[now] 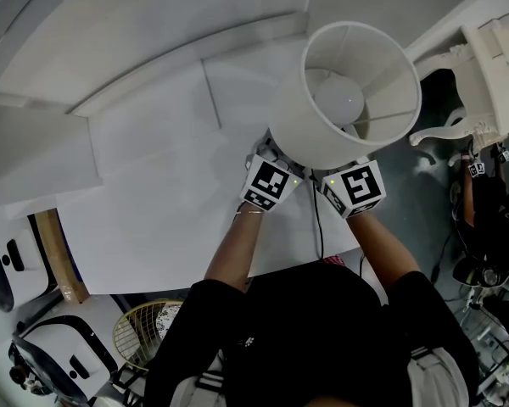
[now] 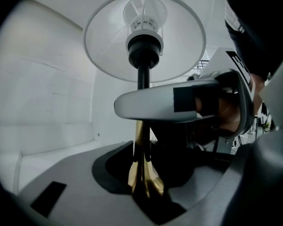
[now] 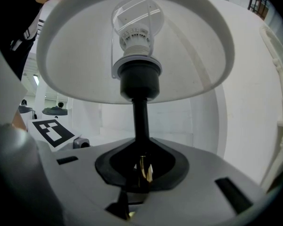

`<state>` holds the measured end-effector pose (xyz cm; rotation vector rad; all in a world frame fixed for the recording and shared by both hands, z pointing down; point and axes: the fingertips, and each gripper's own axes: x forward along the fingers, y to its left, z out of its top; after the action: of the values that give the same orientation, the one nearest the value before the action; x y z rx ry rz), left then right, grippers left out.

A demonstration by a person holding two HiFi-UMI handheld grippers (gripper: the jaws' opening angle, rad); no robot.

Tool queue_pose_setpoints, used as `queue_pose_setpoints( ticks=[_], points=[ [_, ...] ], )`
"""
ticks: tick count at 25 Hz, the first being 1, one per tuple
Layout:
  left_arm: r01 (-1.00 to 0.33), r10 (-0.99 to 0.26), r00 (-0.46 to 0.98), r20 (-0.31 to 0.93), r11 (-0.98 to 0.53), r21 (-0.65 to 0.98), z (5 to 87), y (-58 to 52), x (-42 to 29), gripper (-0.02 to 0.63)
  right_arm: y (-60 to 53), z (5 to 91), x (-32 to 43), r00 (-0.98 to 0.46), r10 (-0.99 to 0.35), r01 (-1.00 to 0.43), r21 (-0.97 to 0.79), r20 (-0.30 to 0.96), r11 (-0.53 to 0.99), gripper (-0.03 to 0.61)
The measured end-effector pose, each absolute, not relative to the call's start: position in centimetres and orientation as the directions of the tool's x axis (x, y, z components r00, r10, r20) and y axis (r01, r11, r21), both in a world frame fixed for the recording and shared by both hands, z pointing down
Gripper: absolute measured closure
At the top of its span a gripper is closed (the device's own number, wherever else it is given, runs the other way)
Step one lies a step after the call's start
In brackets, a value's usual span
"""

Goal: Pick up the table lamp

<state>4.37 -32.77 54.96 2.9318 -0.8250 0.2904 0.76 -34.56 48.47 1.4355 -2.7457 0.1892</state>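
The table lamp has a white shade (image 1: 322,134) that hides its base in the head view. A bulb (image 3: 137,22) sits in a black socket over a black and brass stem (image 2: 140,140). My left gripper (image 1: 270,161) reaches under the shade from the near left, and in its own view the left gripper (image 2: 142,173) is shut on the brass stem. My right gripper (image 1: 329,176) comes in from the near right. In its own view the right gripper (image 3: 142,173) is shut on the same stem (image 3: 141,121). One right jaw crosses the left gripper view, level, just above the left jaws.
A white table (image 1: 153,202) lies under the lamp, with a dark cord (image 1: 316,219) running toward the person. White ornate furniture (image 1: 483,66) stands at the right. A round wire mesh object (image 1: 144,329) and black-and-white gear (image 1: 59,354) sit on the floor at lower left.
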Motion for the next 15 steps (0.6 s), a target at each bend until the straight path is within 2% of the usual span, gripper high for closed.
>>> queue_pose_setpoints(
  ticks=[15],
  points=[
    [-0.513, -0.498, 0.840, 0.214, -0.858, 0.020, 54.76, -32.76, 4.29, 0.505, -34.53, 48.48, 0.70, -0.590, -0.801, -0.807, -0.090, 0.100, 0.584, 0.515]
  ],
)
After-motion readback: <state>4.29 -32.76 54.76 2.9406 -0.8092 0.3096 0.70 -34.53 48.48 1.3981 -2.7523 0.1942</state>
